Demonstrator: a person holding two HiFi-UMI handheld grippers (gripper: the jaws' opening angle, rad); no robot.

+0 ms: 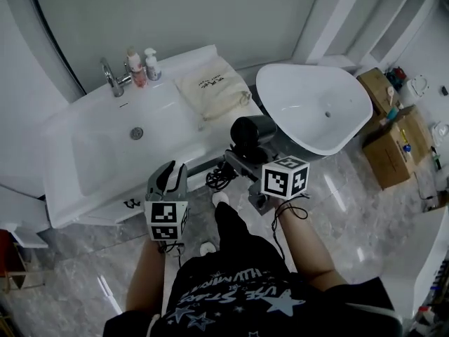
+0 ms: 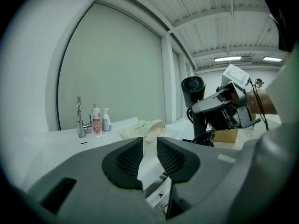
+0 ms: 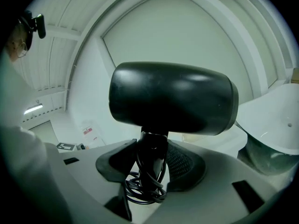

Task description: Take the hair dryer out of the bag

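Bag [image 1: 210, 86] lies on sink counter [image 1: 70, 128] between bottles [image 1: 144, 65] and, apparently, tub [image 1: 309, 111].

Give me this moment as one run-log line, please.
phase: hair dryer out of bag | right gripper: shut on its handle | left gripper: open, empty | bag: on sink counter
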